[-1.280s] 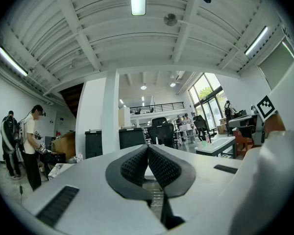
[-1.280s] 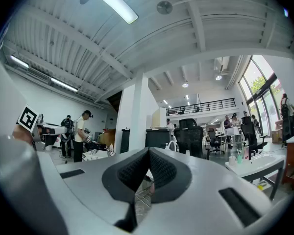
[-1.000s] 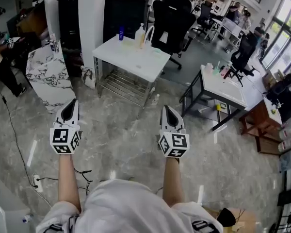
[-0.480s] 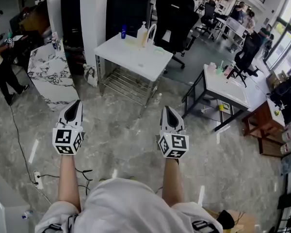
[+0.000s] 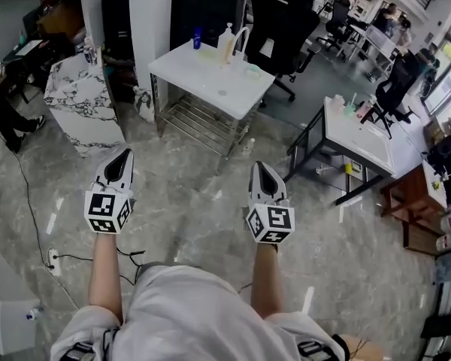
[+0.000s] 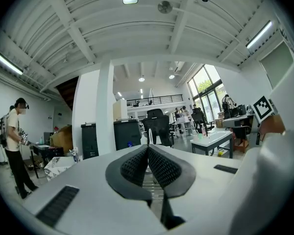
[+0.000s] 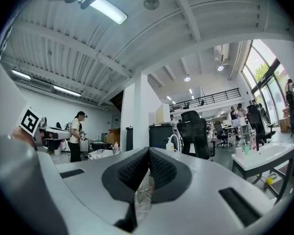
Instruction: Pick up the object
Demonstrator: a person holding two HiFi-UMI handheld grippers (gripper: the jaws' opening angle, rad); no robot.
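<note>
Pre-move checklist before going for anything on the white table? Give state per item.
1. Left tool empty: ok. Its jaws are together with nothing between them.
2. Right tool empty: ok. Its jaws are together and hold nothing.
3. Jaws open for a grasp: not ok. Both are shut.
4. Target known: cannot tell. The white table carries a blue bottle, a pump bottle and smaller items, and nothing marks which one to take.
5. Table in reach: not ok. In the head view both tools hang over the floor, short of the table's near edge.
</note>
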